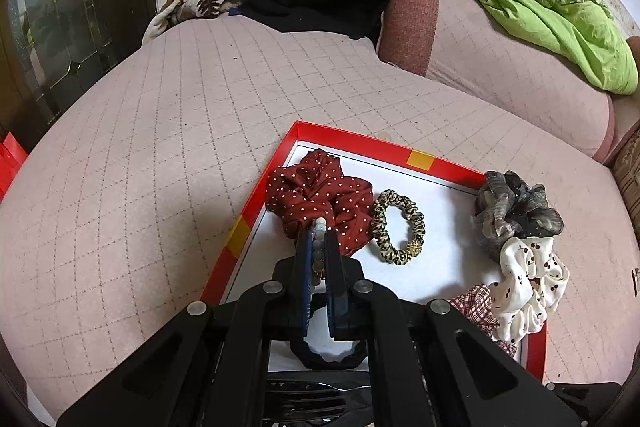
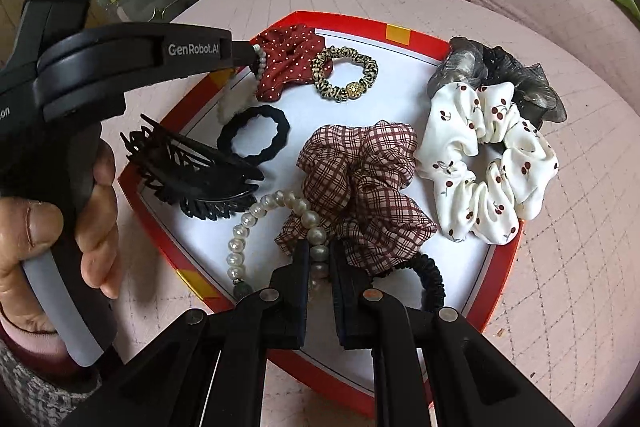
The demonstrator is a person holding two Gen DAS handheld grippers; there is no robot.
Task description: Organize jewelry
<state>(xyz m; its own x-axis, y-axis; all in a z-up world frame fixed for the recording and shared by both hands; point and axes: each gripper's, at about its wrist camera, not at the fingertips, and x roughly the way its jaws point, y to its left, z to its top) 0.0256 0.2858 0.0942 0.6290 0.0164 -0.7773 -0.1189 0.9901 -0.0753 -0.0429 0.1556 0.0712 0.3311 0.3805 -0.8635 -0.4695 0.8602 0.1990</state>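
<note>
Over the red tray (image 2: 498, 279), my left gripper (image 1: 319, 227) jaws clamp a bead bracelet (image 1: 319, 229); at 6 o'clock, my right gripper (image 2: 319, 247) jaws pinch the pearl bracelet (image 2: 256, 215).

Soft, even daylight fills both views, with no hard shadows. The white tray floor (image 2: 440, 247) reads bright but not blown out. Fisheye bending curves the tray's red rim (image 1: 256, 203) and the quilted cover (image 1: 140, 187); corners go black from 1 to 11 o'clock. Focus is sharp centrally, softer at edges.
</note>
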